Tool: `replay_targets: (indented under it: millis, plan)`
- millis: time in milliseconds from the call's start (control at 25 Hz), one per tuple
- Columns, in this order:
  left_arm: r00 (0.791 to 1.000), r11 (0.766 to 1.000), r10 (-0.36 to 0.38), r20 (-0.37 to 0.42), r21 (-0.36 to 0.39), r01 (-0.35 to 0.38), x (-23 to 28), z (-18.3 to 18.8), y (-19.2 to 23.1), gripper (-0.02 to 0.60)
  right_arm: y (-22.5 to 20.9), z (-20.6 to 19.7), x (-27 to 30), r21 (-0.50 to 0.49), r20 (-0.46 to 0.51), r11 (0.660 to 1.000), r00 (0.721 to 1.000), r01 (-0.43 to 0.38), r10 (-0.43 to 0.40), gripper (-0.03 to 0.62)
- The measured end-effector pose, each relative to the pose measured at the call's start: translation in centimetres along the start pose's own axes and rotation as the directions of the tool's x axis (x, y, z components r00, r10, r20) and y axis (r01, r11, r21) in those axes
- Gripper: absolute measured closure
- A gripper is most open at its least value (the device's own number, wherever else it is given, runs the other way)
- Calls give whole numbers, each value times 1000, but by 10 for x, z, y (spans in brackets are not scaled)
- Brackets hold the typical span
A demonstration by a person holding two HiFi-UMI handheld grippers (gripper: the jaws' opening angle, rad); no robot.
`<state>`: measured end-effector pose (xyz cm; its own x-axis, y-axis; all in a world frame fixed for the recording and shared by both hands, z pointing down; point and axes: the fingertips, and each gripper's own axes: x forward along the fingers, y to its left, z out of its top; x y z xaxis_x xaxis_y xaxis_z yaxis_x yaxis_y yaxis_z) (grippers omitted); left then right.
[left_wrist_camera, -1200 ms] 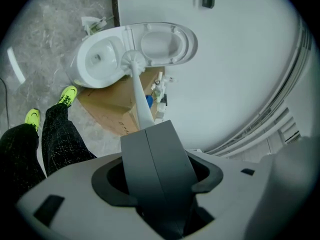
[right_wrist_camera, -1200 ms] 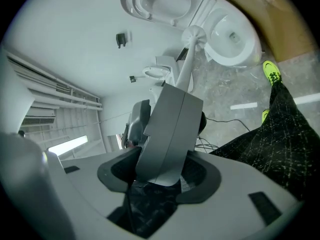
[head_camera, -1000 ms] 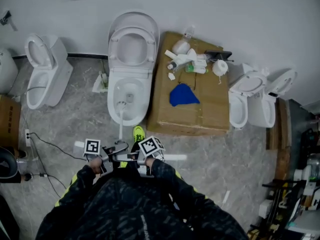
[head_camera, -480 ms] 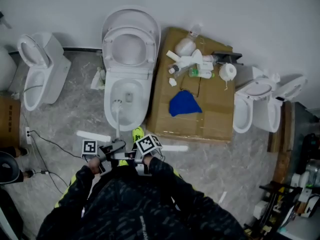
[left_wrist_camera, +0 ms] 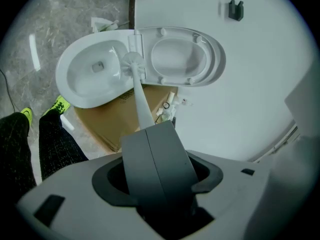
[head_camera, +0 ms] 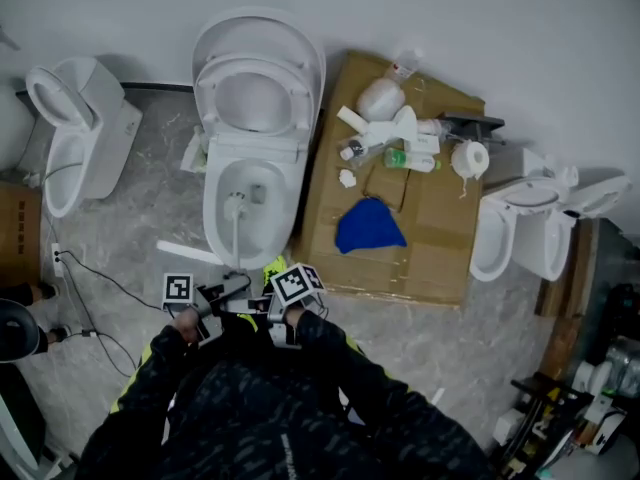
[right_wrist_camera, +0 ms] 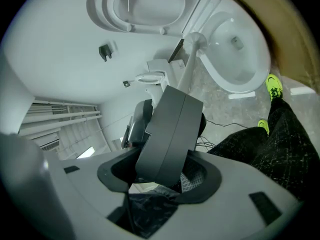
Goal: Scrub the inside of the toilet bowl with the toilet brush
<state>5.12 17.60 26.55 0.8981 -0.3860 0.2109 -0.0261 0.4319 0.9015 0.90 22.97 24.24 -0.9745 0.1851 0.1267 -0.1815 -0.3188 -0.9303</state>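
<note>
Down on the grey floor (head_camera: pixel 150 218) stands a white toilet (head_camera: pixel 222 230) with its seat and lid (head_camera: pixel 259 43) both up against the wall. A person stands in front of it and holds a gripper in each hand. The left gripper (head_camera: pixel 228 290) and the right gripper (head_camera: pixel 272 298) are close side by side, just in front of the bowl. In the left gripper view, the left gripper (left_wrist_camera: pixel 150 134) has its two jaws pressed together on the white handle of the toilet brush (left_wrist_camera: pixel 141 104), and the handle sticks out past the tips. In the right gripper view, the right gripper (right_wrist_camera: pixel 177 96) has its jaws squeezed together too, and the same handle (right_wrist_camera: pixel 186 76) comes out from them. From above, the toilet brush (head_camera: pixel 238 243) goes straight from the grippers into the bowl. Its round head (head_camera: pixel 235 206) is inside the bowl, just beside the hole at the bottom. I cannot tell if it touches the bowl. A bright green shoe (head_camera: pixel 277 266) shows next to the toilet. Beside the toilet lies a big brown cardboard box (head_camera: pixel 440 248) with a blue cloth (head_camera: pixel 368 226), some white bottles (head_camera: pixel 385 128) and a roll of paper (head_camera: pixel 470 158) on top. Another white toilet (head_camera: pixel 70 128) stands off to one side and one more (head_camera: pixel 530 228) to the other side.
</note>
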Motion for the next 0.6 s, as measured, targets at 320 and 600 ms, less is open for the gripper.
replay_targets:
  millis: [320,600]
  plan:
    - [1000,999,7,10,-32,-6,25,49,9,319,-16,54,-6,27,14,1000,1000,8,-9,370]
    - [1000,997,-10,-2,-82,10,39,93,40,319,-47,98,5,80,46,997,999,10,-14,370]
